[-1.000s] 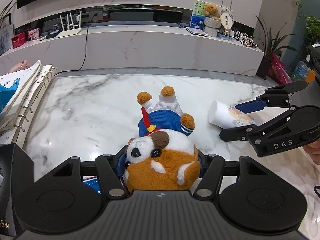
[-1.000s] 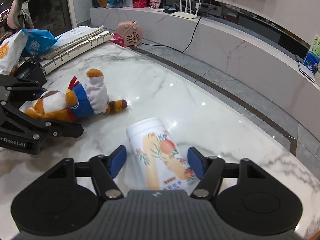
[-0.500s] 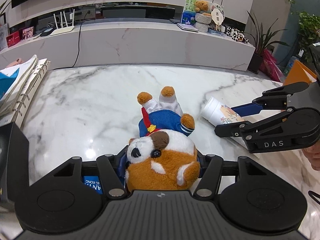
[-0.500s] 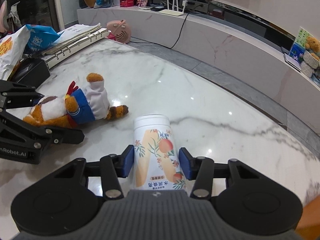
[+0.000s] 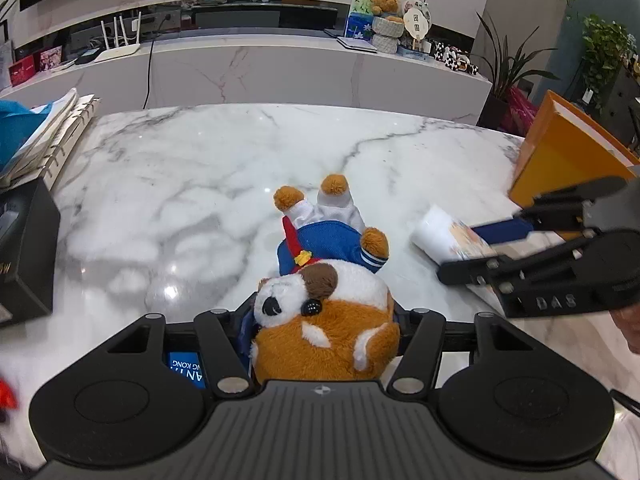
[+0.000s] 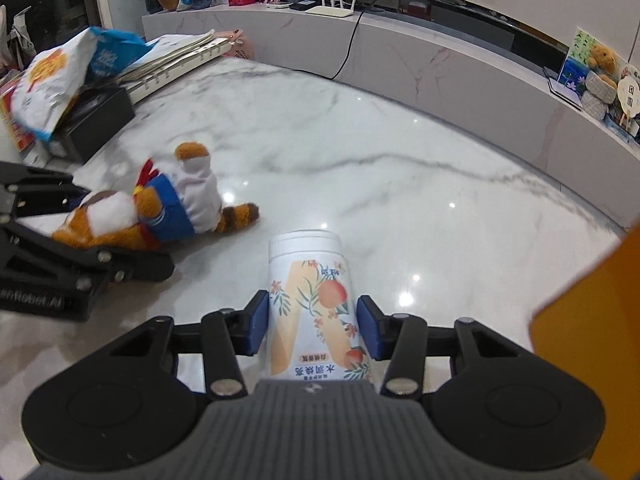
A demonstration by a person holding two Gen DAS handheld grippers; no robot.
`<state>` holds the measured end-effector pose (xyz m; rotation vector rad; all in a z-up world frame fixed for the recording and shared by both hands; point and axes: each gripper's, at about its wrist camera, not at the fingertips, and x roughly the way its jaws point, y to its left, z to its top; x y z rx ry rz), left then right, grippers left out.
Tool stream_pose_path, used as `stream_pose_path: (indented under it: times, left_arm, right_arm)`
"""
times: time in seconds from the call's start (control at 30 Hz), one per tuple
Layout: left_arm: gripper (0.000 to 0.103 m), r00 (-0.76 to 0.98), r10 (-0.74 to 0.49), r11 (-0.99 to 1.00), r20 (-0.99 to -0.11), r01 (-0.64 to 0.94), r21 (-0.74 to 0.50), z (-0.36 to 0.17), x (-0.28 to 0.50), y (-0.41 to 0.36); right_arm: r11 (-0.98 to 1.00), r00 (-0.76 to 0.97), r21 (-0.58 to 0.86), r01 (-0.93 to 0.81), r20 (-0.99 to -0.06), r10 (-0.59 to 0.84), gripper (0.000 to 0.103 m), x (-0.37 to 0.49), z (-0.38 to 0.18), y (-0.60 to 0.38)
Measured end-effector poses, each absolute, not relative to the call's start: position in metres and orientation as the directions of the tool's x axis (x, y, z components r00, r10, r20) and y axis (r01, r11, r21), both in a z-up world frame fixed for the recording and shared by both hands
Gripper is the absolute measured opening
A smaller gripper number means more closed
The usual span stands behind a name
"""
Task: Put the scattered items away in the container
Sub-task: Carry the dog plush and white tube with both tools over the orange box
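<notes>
My left gripper [image 5: 324,320] is shut on the head of an orange and white plush dog [image 5: 332,292] in blue clothes, whose legs point away from me. In the right wrist view the plush dog [image 6: 160,216] hangs at the left. My right gripper [image 6: 313,322] is shut on a white bottle [image 6: 308,276] printed with peaches, its blue pads pressing both sides. The bottle [image 5: 438,234] and right gripper [image 5: 468,252] show at the right of the left wrist view. An orange container [image 5: 560,160] stands at the table's right end, also close on my right as the container [image 6: 592,320].
The marble table [image 5: 200,184] carries a black box [image 5: 24,256], ring binders [image 5: 52,128] and a snack bag [image 6: 52,88] along its left side. A blue booklet [image 5: 186,368] lies under my left gripper. A low marble cabinet [image 5: 280,68] runs behind.
Both grippers have moved right toward the orange container, which has come into view. The right jaws have closed on the bottle, which lay loose between them a second ago.
</notes>
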<state>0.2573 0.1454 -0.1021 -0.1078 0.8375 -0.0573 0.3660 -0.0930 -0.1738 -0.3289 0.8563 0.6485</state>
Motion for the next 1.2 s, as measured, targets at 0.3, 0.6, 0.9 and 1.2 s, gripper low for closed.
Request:
stream_pose_path:
  times: [0.3, 0.6, 0.9, 1.2]
  left_arm:
    - [0.068, 0.683, -0.093, 0.995, -0.725, 0.031, -0.099, -0.087, 0.238, 0.124]
    - [0.068, 0.698, -0.11, 0.994, -0.708, 0.07, -0.086, -0.071, 0.223, 0.096]
    - [0.068, 0.731, -0.146, 0.988, -0.667, 0.136, -0.068, -0.042, 0.221, 0.067]
    - [0.068, 0.755, -0.194, 0.977, -0.627, 0.209, -0.051, -0.015, 0.227, 0.038]
  right_arm:
    - [0.771, 0.483, -0.005, -0.637, -0.782, 0.394, 0.05, 0.322, -0.166, -0.123]
    - [0.794, 0.517, 0.002, -0.608, -0.758, 0.398, 0.05, 0.299, -0.143, -0.152]
    - [0.814, 0.57, -0.011, -0.581, -0.72, 0.397, 0.05, 0.284, -0.112, -0.184]
    - [0.832, 0.627, -0.033, -0.554, -0.674, 0.391, 0.05, 0.274, -0.076, -0.213]
